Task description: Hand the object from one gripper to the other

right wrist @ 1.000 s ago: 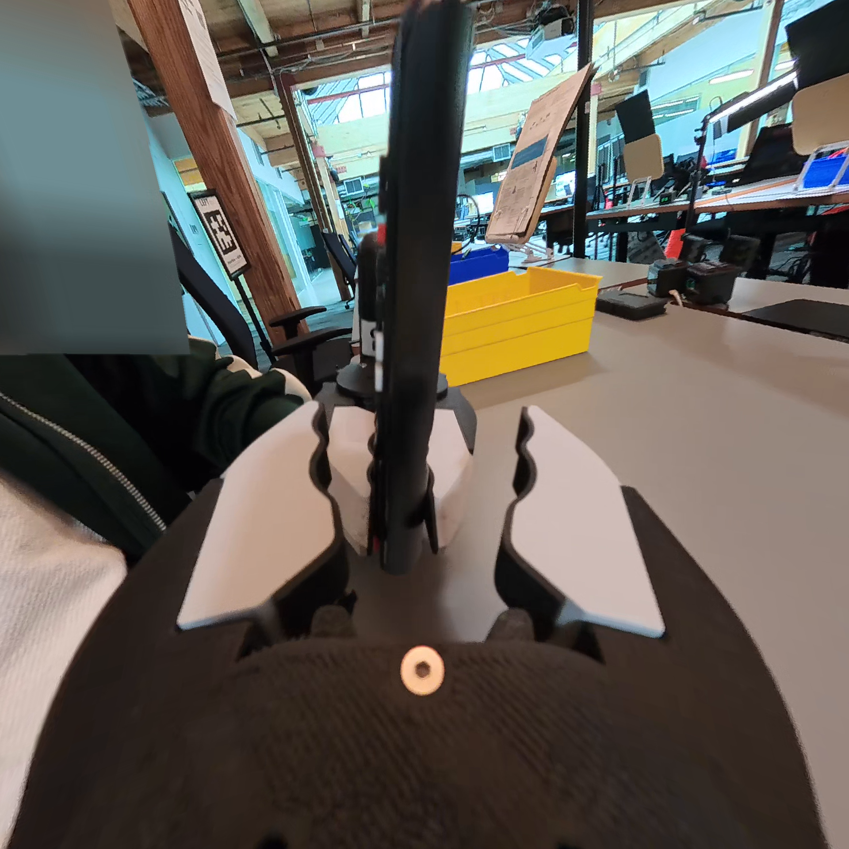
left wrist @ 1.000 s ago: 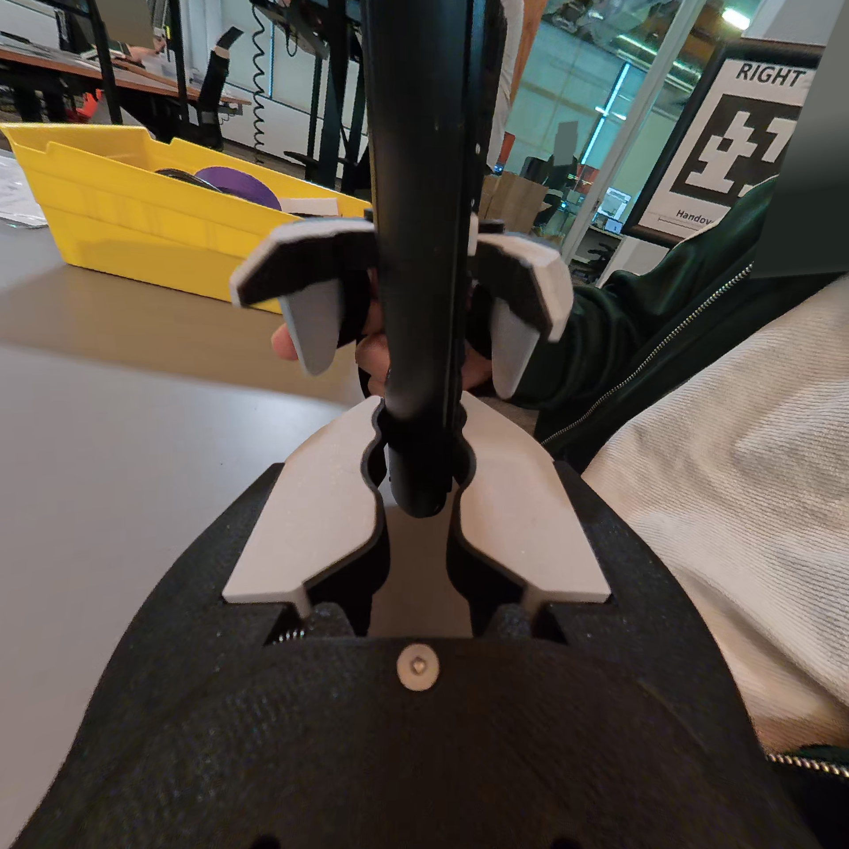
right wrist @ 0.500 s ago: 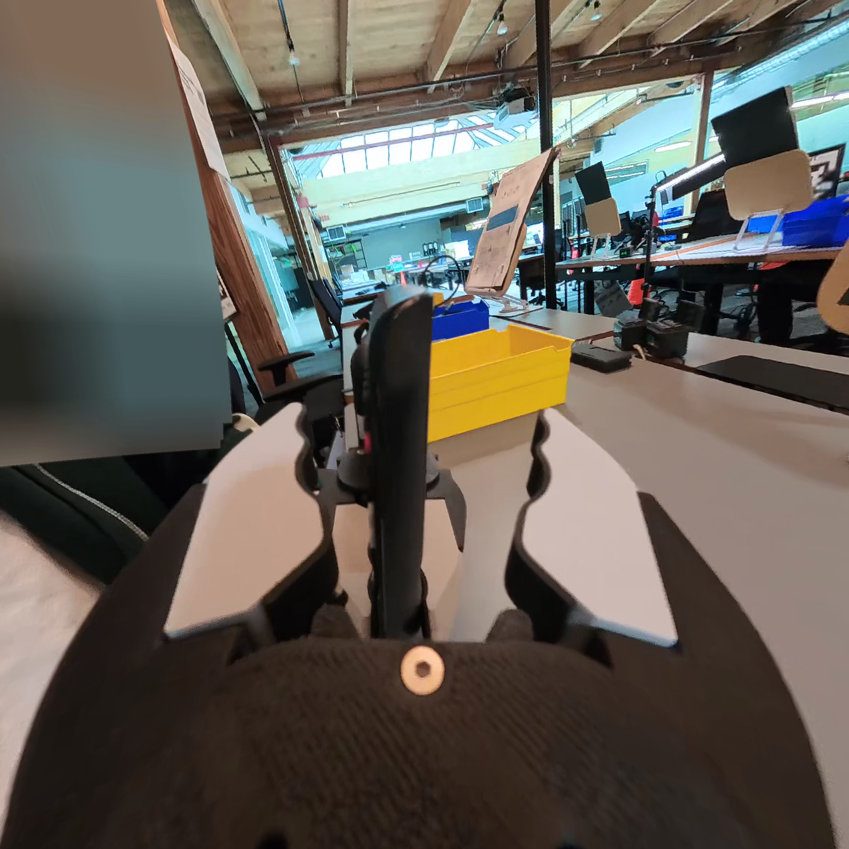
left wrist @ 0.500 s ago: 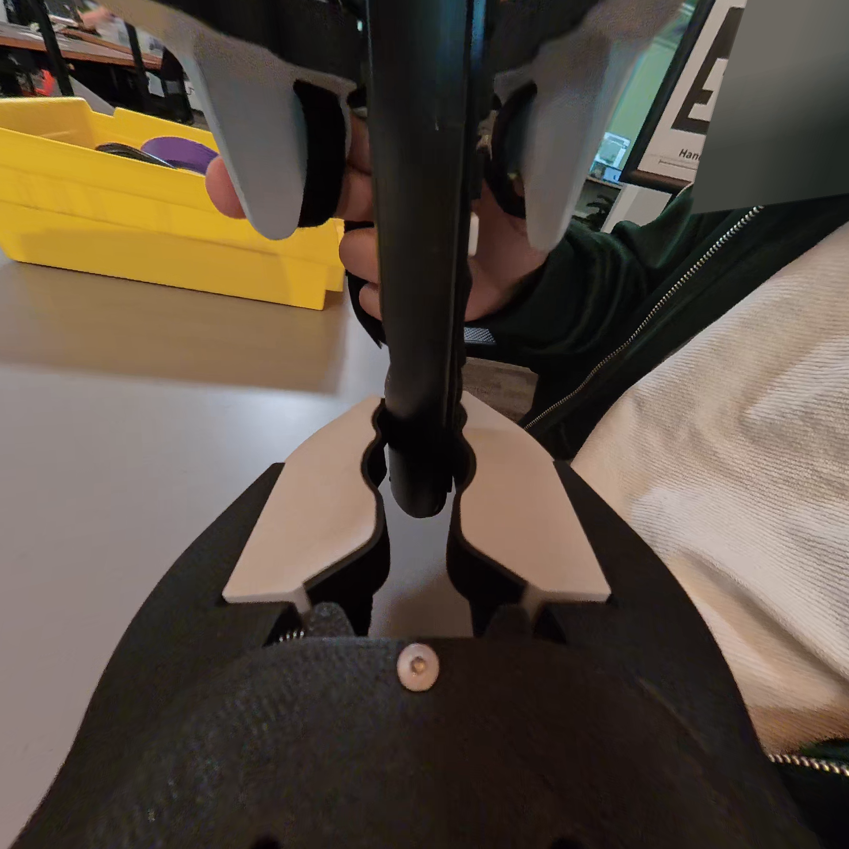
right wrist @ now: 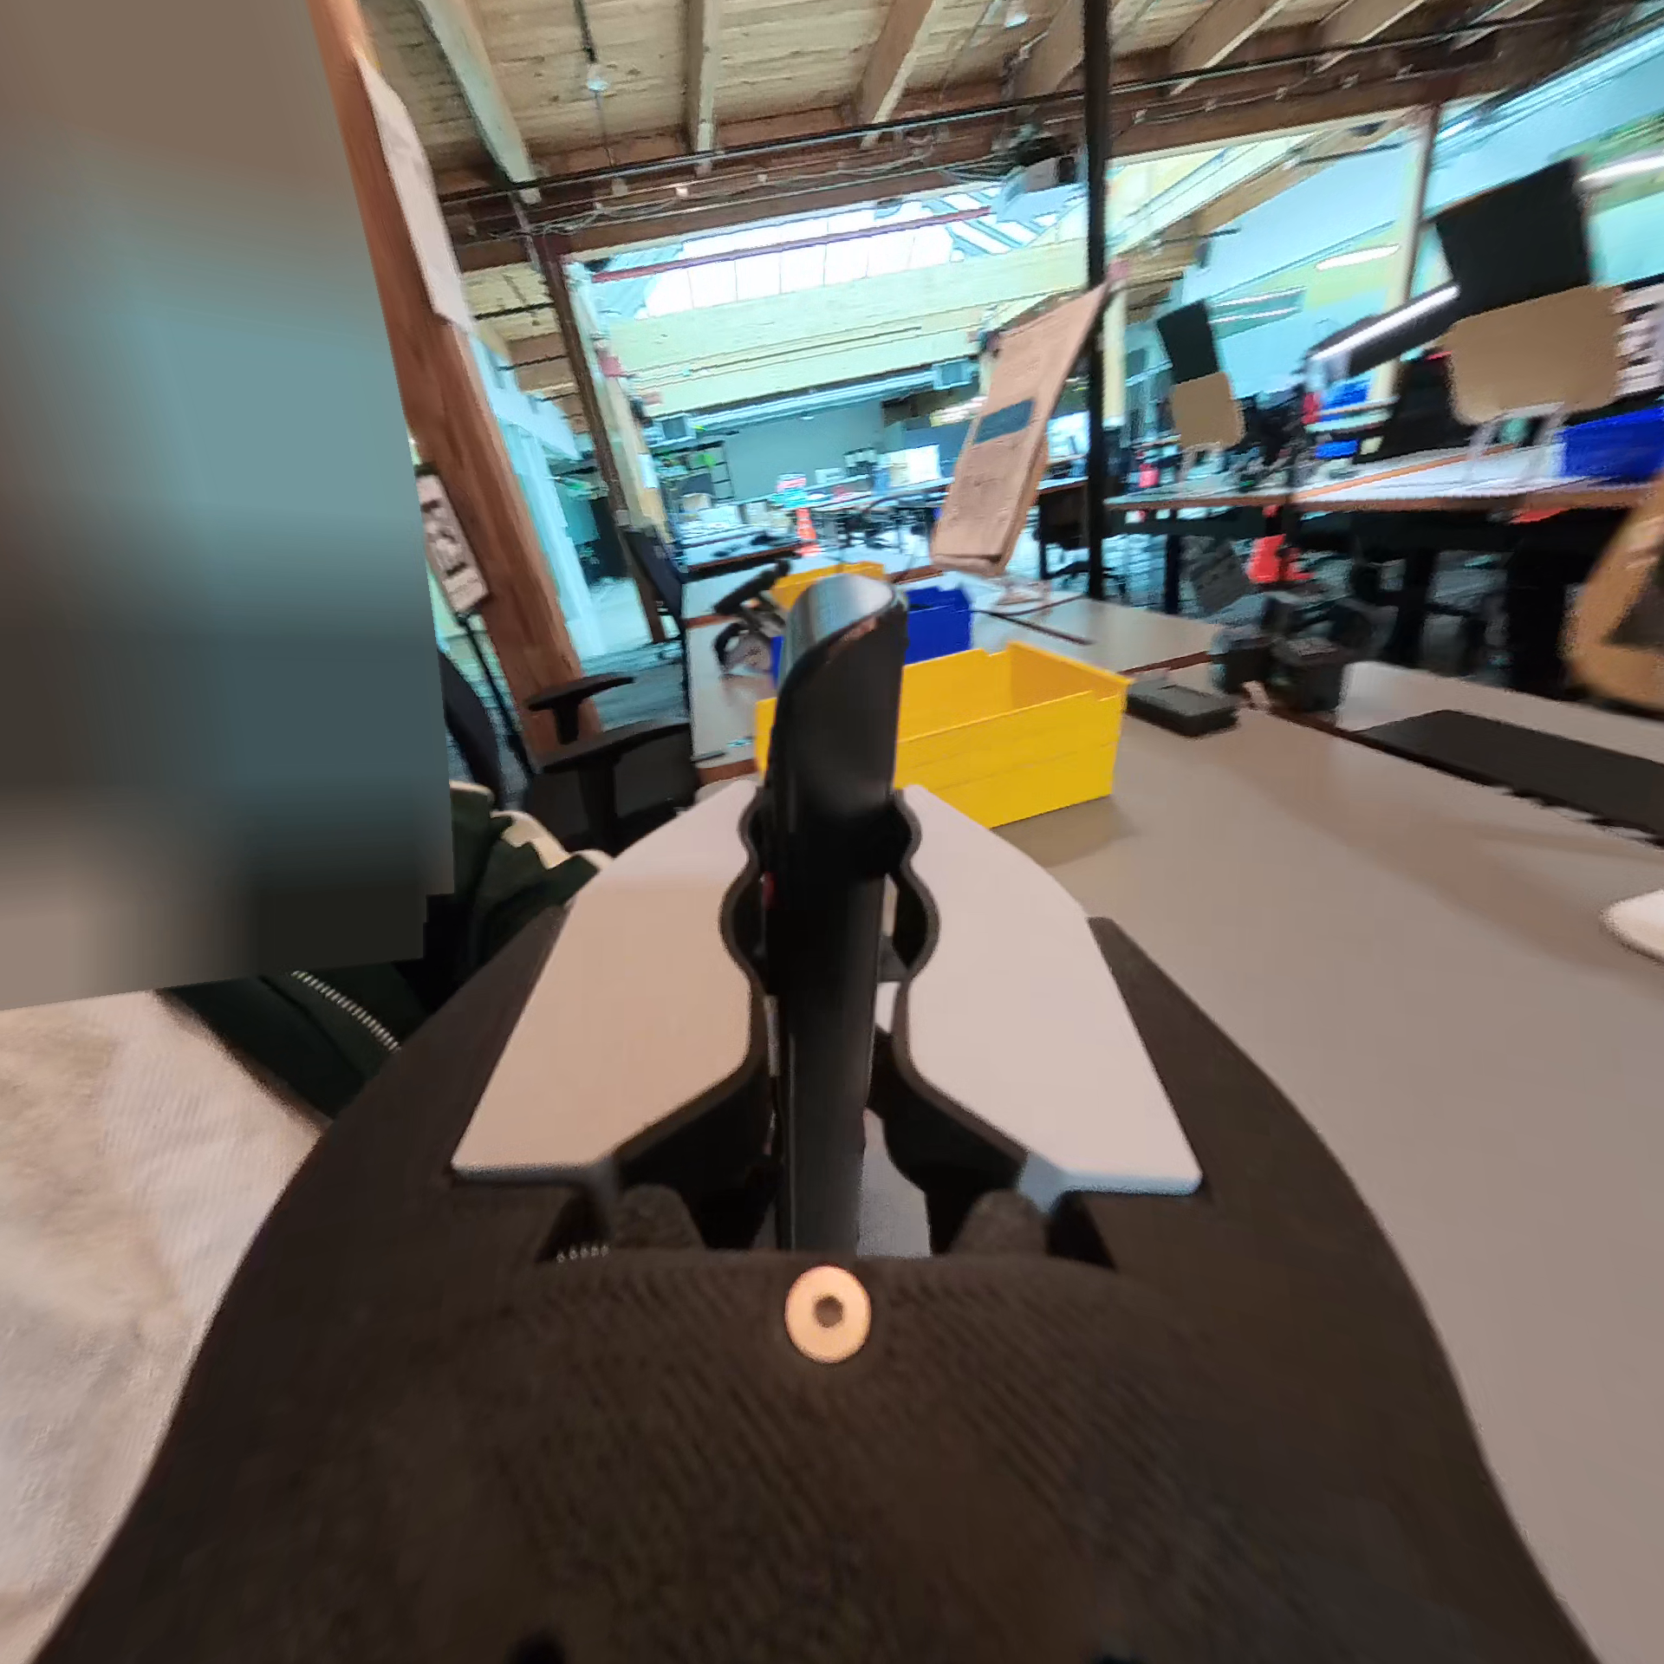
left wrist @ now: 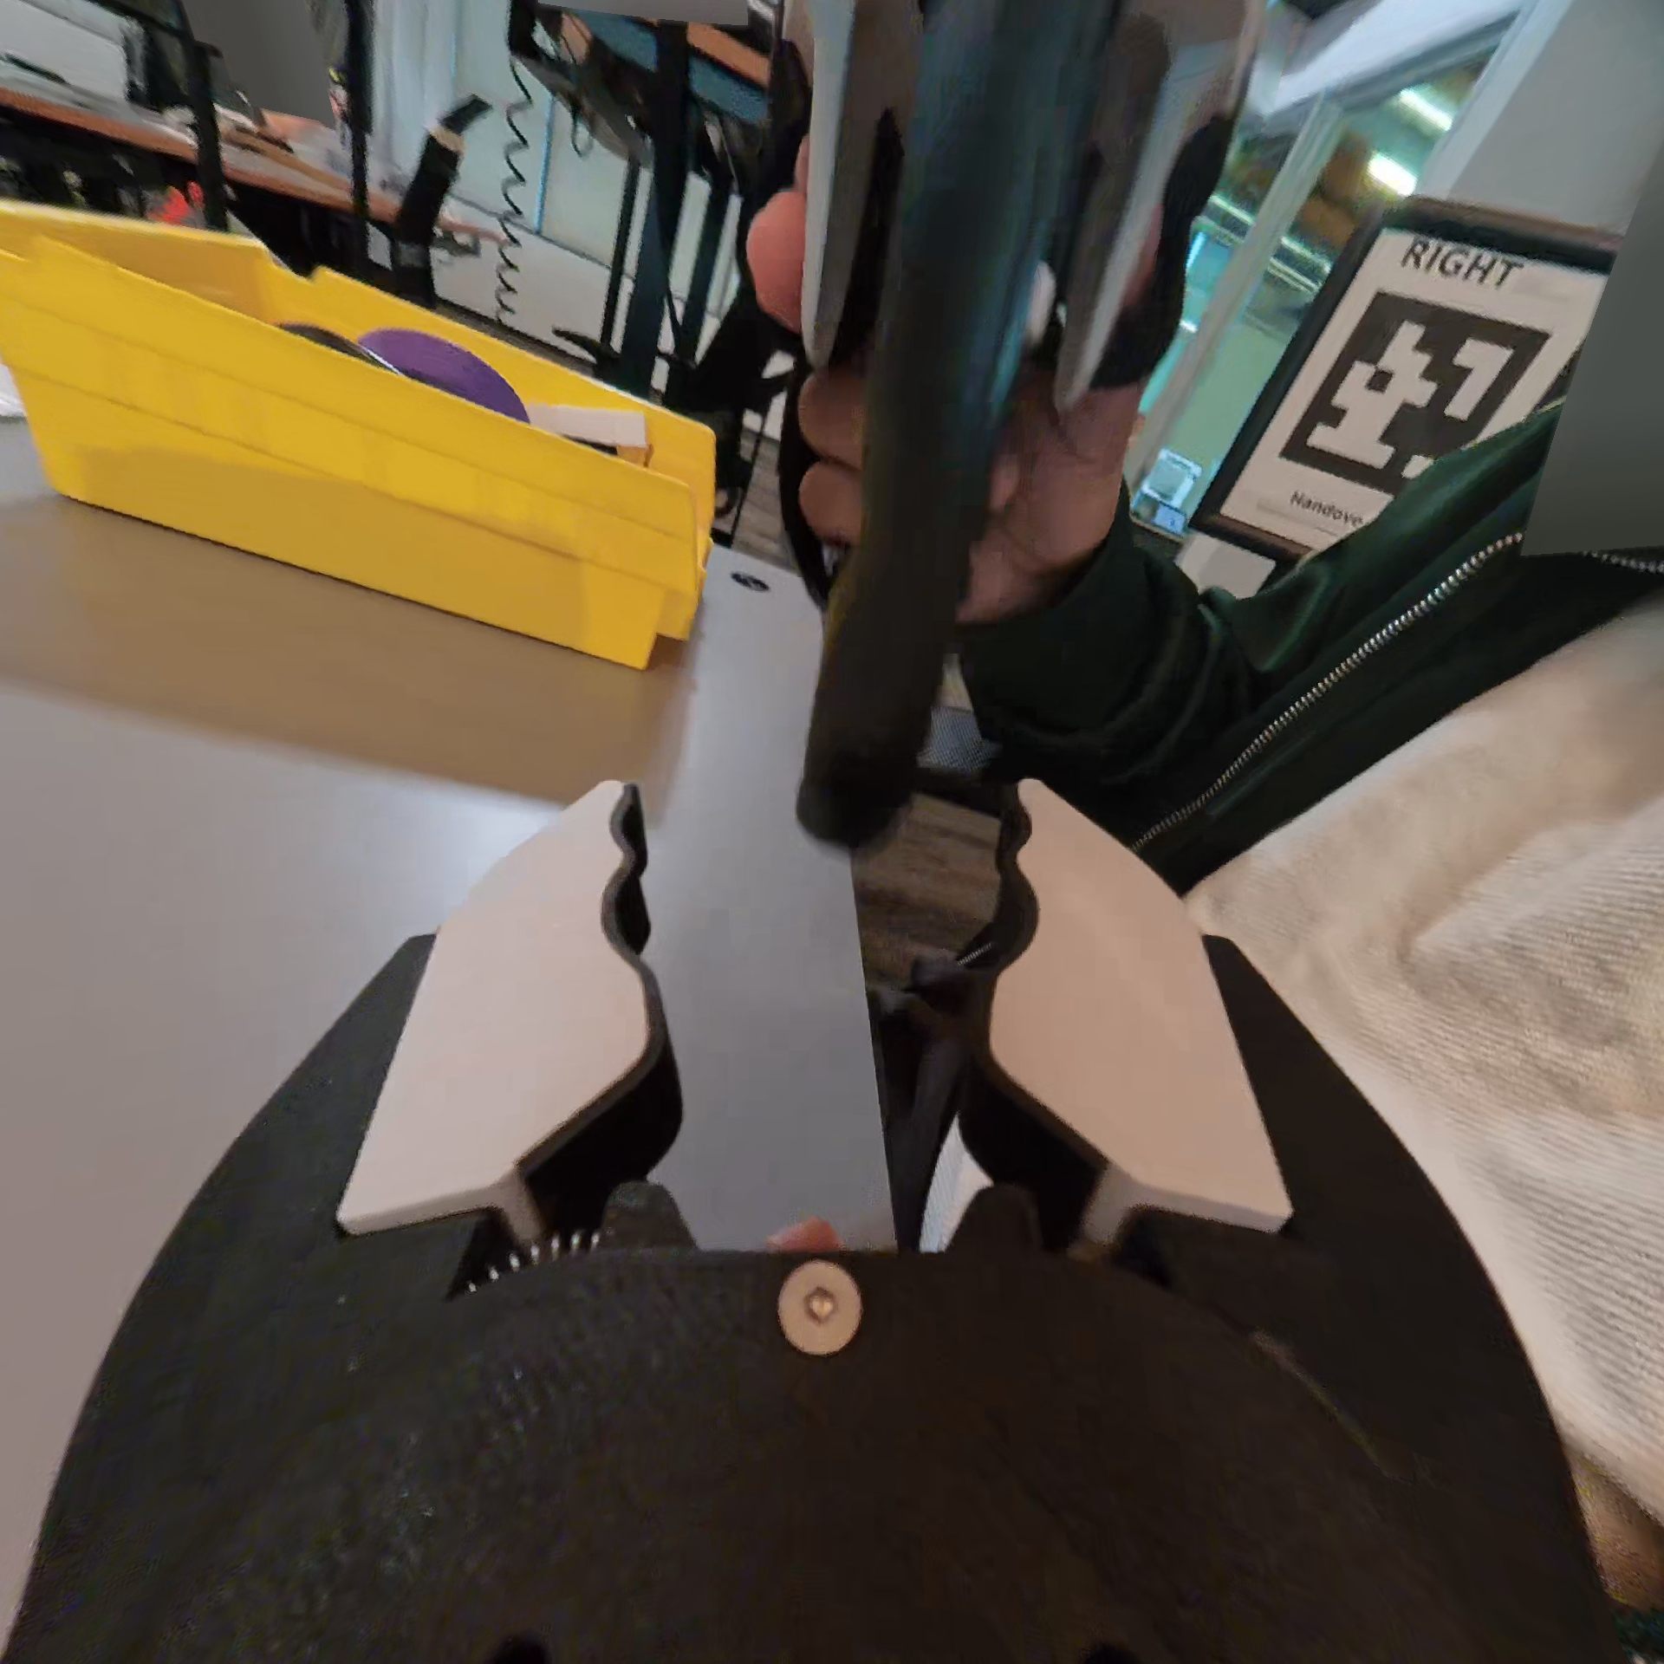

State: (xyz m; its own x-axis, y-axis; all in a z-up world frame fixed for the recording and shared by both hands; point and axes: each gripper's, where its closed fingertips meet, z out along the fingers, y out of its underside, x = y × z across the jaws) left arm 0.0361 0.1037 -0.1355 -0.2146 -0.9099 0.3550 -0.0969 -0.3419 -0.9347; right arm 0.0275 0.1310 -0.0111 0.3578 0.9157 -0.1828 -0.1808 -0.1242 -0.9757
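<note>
The object is a long black tube-like nozzle with a slanted open end. In the right wrist view my right gripper (right wrist: 828, 810) is shut on the black nozzle (right wrist: 833, 891), which stands upright between the fingers. In the left wrist view my left gripper (left wrist: 824, 810) is open and empty, with the lower end of the nozzle (left wrist: 891, 576) hanging just above and beyond its fingertips, apart from them. The right gripper (left wrist: 954, 342) shows there from the front at the top, clamped on the nozzle, held by a hand.
A yellow bin (left wrist: 360, 468) with a purple item stands on the grey table (left wrist: 225, 900) at the left; it shows in the right wrist view (right wrist: 1008, 729) too. A person's green sleeve (left wrist: 1216, 675) and white top are at the right. A marker board (left wrist: 1414, 396) stands behind. The left gripper's tips are roughly 12 cm from the right gripper's.
My left gripper has opened and let go of the nozzle. My right gripper has closed on it and now carries it, lifted slightly clear of the left fingers.
</note>
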